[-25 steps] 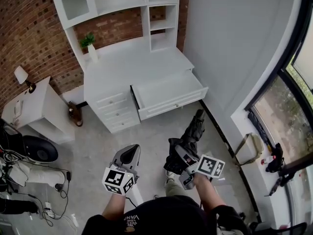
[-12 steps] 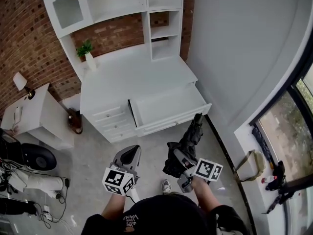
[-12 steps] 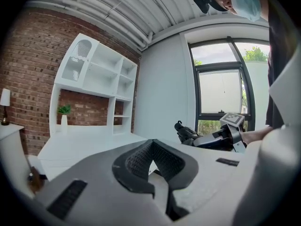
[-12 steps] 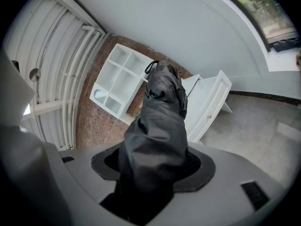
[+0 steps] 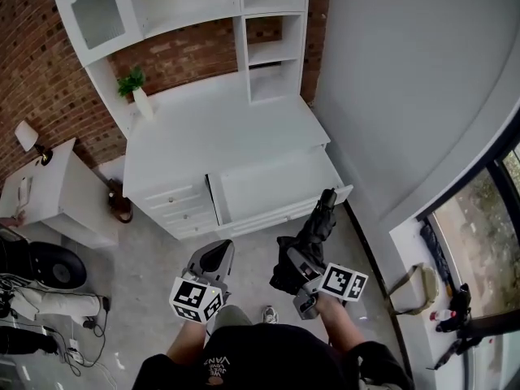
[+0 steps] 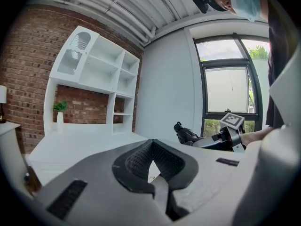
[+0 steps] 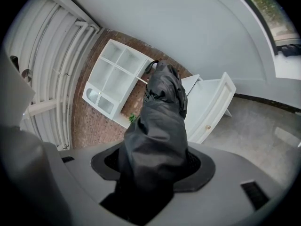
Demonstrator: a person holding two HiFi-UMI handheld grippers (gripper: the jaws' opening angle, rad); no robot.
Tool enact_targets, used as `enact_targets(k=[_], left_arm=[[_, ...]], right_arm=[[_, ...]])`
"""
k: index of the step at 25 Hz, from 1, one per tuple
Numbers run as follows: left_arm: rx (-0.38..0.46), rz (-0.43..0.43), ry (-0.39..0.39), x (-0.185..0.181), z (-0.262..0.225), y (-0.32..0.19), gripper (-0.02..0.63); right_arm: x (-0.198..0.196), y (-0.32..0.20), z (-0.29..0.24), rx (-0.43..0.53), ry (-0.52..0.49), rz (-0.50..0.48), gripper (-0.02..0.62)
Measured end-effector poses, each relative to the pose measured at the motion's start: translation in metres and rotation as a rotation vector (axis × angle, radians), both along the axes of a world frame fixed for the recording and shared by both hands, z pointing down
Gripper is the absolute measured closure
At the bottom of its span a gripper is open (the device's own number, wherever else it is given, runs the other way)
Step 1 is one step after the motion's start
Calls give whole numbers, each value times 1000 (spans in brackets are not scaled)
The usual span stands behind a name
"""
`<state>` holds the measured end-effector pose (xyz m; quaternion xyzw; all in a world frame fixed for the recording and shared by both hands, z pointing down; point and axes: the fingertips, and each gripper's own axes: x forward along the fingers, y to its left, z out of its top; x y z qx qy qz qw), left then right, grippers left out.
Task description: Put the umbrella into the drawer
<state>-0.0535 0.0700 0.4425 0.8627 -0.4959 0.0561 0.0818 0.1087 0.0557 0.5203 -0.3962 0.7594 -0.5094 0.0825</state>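
Right gripper [image 5: 295,260] clamps folded black umbrella [image 5: 317,226].

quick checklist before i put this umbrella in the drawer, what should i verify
1. Grip: ok, the right claw is shut on the folded black umbrella.
2. Drawer open: ok, it is pulled out of the white desk.
3. Room inside: ok, the drawer looks bare in the head view.
4. Umbrella over the drawer: not ok, only its tip reaches the drawer's front.
5. Left claw free: ok, shut, holding nothing.
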Motion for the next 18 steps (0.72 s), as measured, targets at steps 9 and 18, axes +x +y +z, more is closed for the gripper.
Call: enact_targets(k=[9,18], left_arm=[[-26,73,26,-16,11,-69,600],[-42,211,22,-58,12,-160,600]], right_arm=[[-22,-54,15,-40,20,49,327],[-60,-127,19,-75,28,218,327]])
